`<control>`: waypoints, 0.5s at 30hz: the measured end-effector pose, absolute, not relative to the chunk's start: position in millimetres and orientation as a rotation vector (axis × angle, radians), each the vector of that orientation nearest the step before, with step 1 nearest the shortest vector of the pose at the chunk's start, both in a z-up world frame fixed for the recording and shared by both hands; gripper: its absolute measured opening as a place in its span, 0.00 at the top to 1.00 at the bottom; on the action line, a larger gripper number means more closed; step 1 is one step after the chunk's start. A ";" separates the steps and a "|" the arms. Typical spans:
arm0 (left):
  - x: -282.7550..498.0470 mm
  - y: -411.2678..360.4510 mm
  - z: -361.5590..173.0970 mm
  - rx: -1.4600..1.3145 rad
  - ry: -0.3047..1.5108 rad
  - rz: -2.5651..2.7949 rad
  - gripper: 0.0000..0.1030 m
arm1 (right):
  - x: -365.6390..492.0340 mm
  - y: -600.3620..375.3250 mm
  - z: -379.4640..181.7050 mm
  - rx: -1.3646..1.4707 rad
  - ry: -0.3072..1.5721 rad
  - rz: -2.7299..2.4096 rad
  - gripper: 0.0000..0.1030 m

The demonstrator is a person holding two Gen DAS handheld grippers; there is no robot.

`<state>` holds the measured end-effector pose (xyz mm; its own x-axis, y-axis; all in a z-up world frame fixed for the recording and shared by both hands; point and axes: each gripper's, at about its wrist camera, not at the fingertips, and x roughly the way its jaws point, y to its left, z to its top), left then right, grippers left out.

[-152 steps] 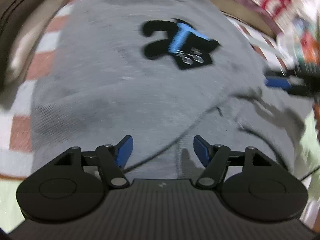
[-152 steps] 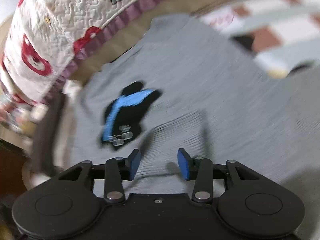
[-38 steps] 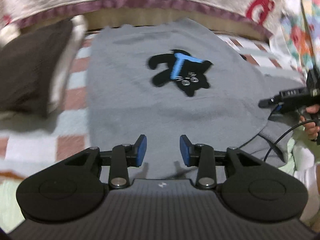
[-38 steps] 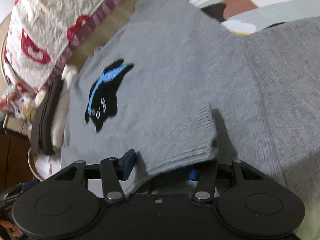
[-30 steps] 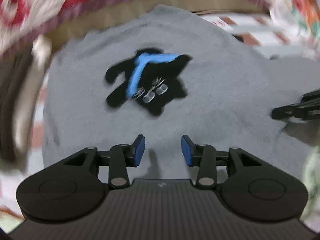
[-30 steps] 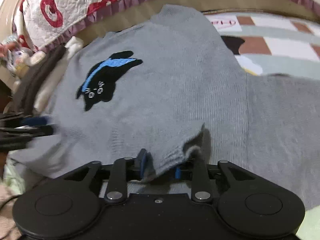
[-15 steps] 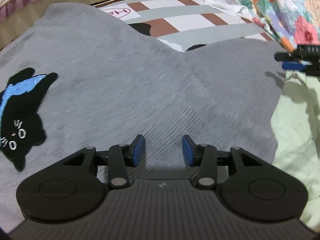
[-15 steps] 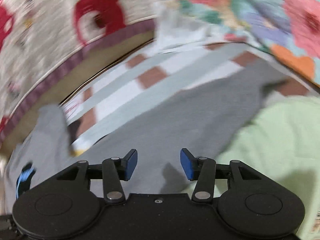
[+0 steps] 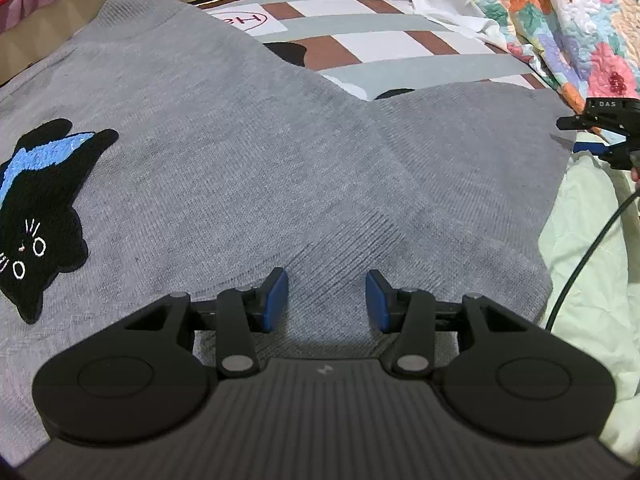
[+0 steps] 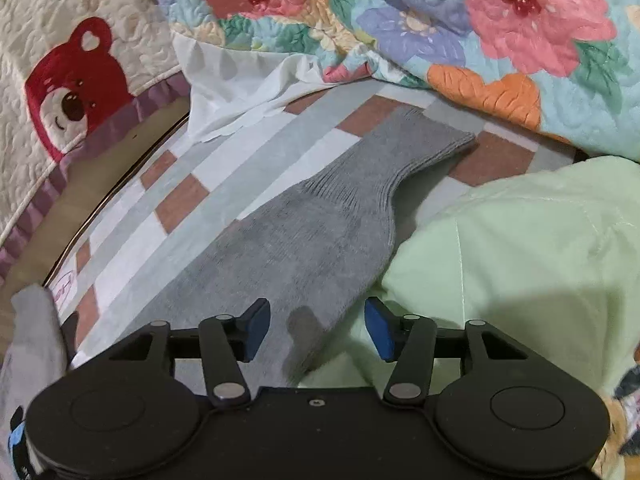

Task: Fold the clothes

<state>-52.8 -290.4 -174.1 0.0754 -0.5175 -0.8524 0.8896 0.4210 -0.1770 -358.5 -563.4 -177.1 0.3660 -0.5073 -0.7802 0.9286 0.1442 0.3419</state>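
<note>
The grey sweater (image 9: 248,152) lies face up on the bed, its black cat patch (image 9: 36,208) toward the left of the left wrist view and one folded-in cuff lying across its lower body. The other sleeve (image 10: 320,216) stretches out over the striped sheet (image 10: 224,168), its cuff near the floral quilt (image 10: 480,40), its lower edge overlapping a pale green blanket (image 10: 520,260).

The left gripper (image 9: 326,300) hovers over the folded-in cuff, jaws spread partway with nothing between them. The right gripper (image 10: 316,328) sits above the sleeve's near edge; its jaws are opening, and they hold nothing.

The main risk is at the right gripper: the sleeve edge rests on the green blanket, so a low pinch could catch blanket along with knit and drag both. A grip this far from the cuff could also leave the end trailing, folding crooked. If the left jaws brush the laid cuff, that first fold may slide open.
</note>
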 end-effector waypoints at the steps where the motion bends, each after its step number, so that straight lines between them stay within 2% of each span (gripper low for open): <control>1: -52.6 -290.2 -174.2 0.446 1.029 -1.107 0.58 | -357.5 -566.9 -181.3 0.916 0.567 -1.131 0.38; 5: -50.6 -290.5 -174.8 0.428 1.038 -1.094 0.58 | -354.4 -577.7 -192.1 0.871 0.525 -1.156 0.38; 6: -50.3 -290.9 -174.3 0.427 1.041 -1.091 0.58 | -352.0 -578.1 -191.9 0.842 0.516 -1.154 0.54; 7: -50.0 -291.1 -173.6 0.425 1.044 -1.087 0.58 | -348.3 -577.2 -190.9 0.799 0.523 -1.152 0.88; 8: -49.7 -291.0 -173.0 0.422 1.047 -1.083 0.58 | -343.9 -574.8 -188.8 0.745 0.533 -1.146 0.93; 15: -52.7 -281.8 -173.2 0.359 1.024 -1.060 0.58 | -310.0 -531.7 -154.2 0.371 0.522 -1.033 0.93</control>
